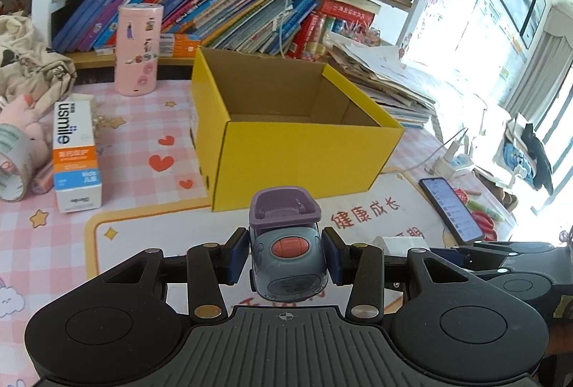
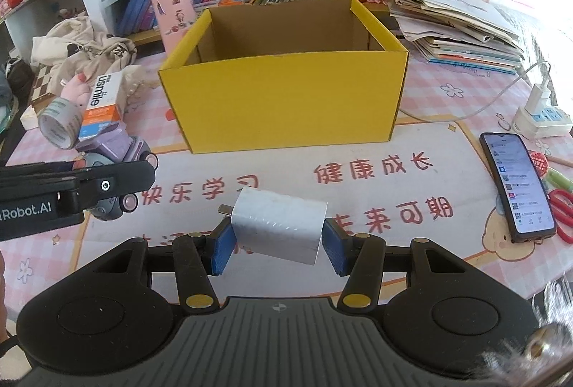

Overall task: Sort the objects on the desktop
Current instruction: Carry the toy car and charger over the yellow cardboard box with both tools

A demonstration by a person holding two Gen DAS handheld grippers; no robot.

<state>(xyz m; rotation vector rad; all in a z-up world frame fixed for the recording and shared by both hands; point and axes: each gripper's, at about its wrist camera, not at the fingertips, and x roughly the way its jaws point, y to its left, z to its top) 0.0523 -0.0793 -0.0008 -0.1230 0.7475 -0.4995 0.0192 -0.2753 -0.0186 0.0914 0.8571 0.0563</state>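
On the pink checked desk mat (image 2: 447,93) we have both grippers loaded and held off the surface in front of the yellow cardboard box (image 2: 283,97). Our left gripper (image 1: 289,260) has its jaws clamped on the sides of a grey-purple toy car (image 1: 288,265), purple seat end pointing toward the box; same car shows at the left edge of the right wrist view (image 2: 118,150), partly hidden by the left gripper's finger. Our right gripper (image 2: 277,238) has its blue pads pressed on both ends of a white charger plug (image 2: 283,226), tilted, metal prongs sticking out to the left. Box is open-topped, and what we can see of the inside looks empty; floor mostly hidden by the near wall. Left of the box: toothpaste carton (image 1: 73,154) lying flat, tape roll (image 1: 10,165) beside it, pink cylinder (image 1: 138,48) upright behind. Right of the box: phone (image 2: 515,186) face up with screen lit, red scissors (image 2: 562,208) just beside it, power strip (image 2: 540,118) further back.
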